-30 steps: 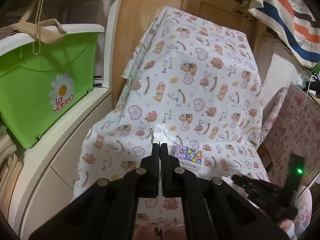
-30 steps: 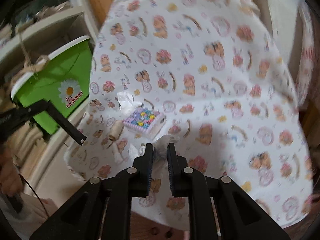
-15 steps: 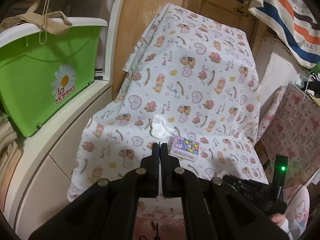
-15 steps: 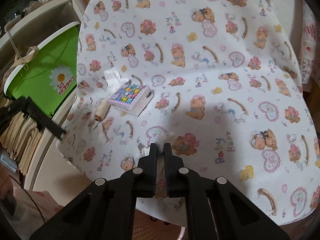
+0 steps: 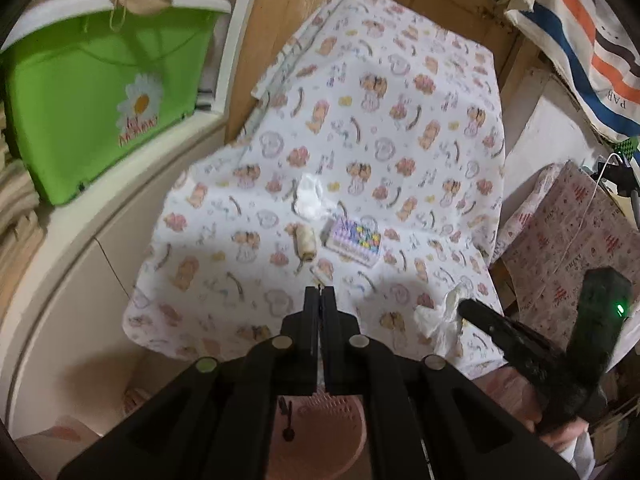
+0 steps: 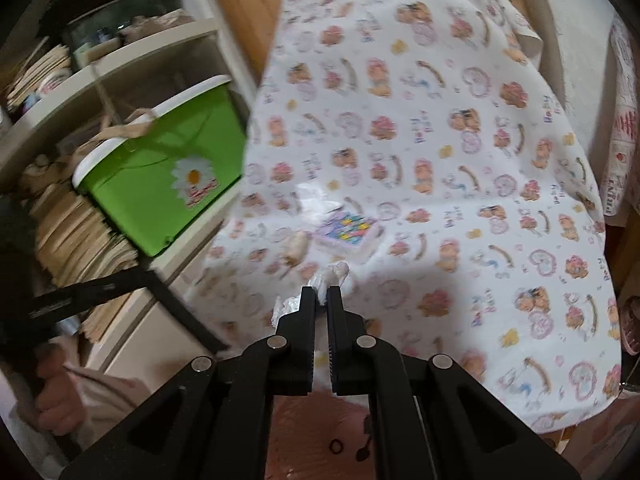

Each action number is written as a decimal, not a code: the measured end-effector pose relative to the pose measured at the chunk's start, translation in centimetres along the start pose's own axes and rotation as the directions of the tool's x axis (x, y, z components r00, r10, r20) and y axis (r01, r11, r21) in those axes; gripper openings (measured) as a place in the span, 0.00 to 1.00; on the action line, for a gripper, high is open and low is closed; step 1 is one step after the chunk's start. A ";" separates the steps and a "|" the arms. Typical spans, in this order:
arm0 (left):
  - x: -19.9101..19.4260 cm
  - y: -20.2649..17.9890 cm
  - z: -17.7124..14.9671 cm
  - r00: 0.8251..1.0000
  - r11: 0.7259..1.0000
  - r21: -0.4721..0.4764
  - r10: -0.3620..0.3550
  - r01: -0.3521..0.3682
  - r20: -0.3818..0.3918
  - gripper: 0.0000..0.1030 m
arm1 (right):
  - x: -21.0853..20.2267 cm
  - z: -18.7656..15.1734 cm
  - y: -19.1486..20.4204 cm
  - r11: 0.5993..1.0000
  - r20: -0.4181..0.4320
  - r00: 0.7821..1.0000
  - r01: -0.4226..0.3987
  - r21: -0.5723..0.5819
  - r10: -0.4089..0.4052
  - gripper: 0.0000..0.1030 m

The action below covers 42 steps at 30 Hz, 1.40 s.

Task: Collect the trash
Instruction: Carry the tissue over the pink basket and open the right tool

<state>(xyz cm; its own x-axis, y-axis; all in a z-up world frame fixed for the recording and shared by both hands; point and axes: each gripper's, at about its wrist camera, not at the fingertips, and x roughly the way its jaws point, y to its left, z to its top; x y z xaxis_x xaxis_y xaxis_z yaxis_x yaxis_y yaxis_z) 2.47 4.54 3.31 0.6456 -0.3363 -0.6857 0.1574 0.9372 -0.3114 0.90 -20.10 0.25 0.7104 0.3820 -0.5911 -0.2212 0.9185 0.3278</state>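
Dim indoor light, soft shadows, motion blur and strong fisheye bending.

The printed cloth (image 5: 360, 152) was lit most brightly across its middle, while a broad grey shadow (image 6: 404, 292) was cast over its near edge in both views. The light appeared to be thrown from above, though its source could not be seen. Both pictures were softened by motion blur, most heavily on the green bin (image 6: 160, 184) and the shelves (image 6: 120, 60) in the right wrist view, where lettering was left unreadable. Straight edges were bowed toward the rims, and the corners were darkened to black. A small green lamp (image 5: 620, 309) was seen glowing sharply against dark plastic.
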 end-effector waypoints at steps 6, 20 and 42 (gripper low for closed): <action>3.0 -0.4 -2.9 0.982 0.998 -0.028 -0.054 0.050 -0.179 0.01 | 0.1 -2.9 3.1 0.994 -0.051 0.998 0.022 -0.110 -0.028 0.06; 11.3 1.4 -9.4 0.863 0.984 -0.014 0.147 -0.176 -0.484 0.01 | 7.7 -11.0 1.7 0.987 -0.360 0.922 0.111 -0.116 -0.146 0.06; 18.0 2.4 -14.1 0.673 0.975 -0.076 0.086 -0.207 -0.735 0.01 | 14.5 -18.0 -3.0 0.984 -0.592 0.788 0.169 -0.055 -0.169 0.06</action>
<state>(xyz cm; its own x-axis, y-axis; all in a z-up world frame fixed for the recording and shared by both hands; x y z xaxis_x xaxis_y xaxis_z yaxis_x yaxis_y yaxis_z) 3.97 -0.58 -19.05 -0.1011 -0.2143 -0.9715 -0.0374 0.9766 -0.2116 -0.15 -15.45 -22.53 0.2014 0.2067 -0.9574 -0.1342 0.9741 0.1821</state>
